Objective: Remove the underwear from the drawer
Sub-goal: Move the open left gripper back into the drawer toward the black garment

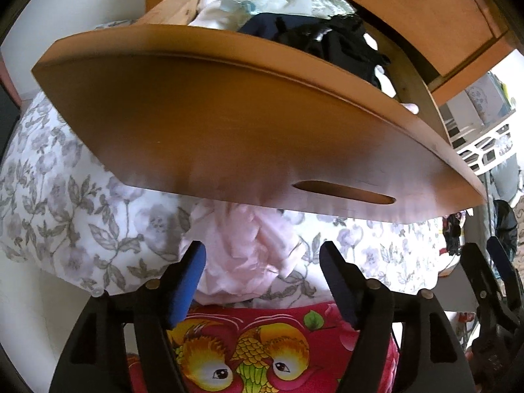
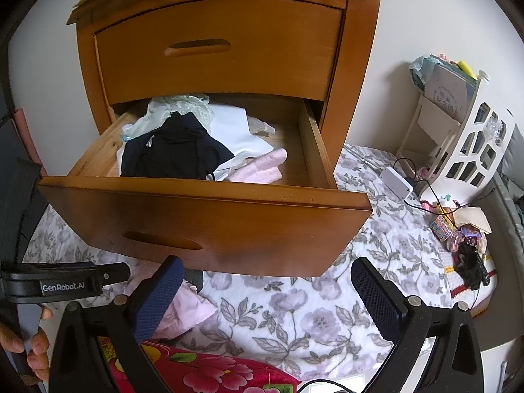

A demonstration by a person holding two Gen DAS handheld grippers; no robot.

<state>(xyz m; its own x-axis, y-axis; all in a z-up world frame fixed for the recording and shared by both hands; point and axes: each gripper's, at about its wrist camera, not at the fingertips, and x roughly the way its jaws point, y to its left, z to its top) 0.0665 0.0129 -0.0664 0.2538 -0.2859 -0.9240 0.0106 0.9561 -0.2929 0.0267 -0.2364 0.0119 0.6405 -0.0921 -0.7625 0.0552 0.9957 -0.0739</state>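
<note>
Nearest the cameras, a red cloth printed with birds and flowers (image 1: pixel 249 353) lay at the near edge of the bed. The left hand-held gripper (image 1: pixel 262 281) pointed steeply down with its jaws spread, its blue pads (image 1: pixel 186 281) clear of the crumpled pink underwear (image 1: pixel 249 255) that lay loose on the floral bedspread (image 1: pixel 65 203) between and just beyond them. The right hand-held gripper (image 2: pixel 265 298) stood to the right, its jaws spread wide over bare bedspread and pinching nothing; in its view the pink garment sat at the near left, by the left tool's black body, which a hand (image 2: pixel 29 350) held. Above and beyond the underwear hung the pulled-out lower drawer (image 2: pixel 209 222) of a wooden nightstand (image 2: pixel 357 75), its front with a slot handle overhanging the bed. Inside lay a dark garment (image 2: pixel 177 154), white folded cloth (image 2: pixel 235 131), a pale lacy piece (image 2: pixel 183 104) and another pink item (image 2: pixel 262 167). The upper drawer (image 2: pixel 216 49) was closed. Far right stood a white rack (image 2: pixel 471 140) with clutter at its foot.
</note>
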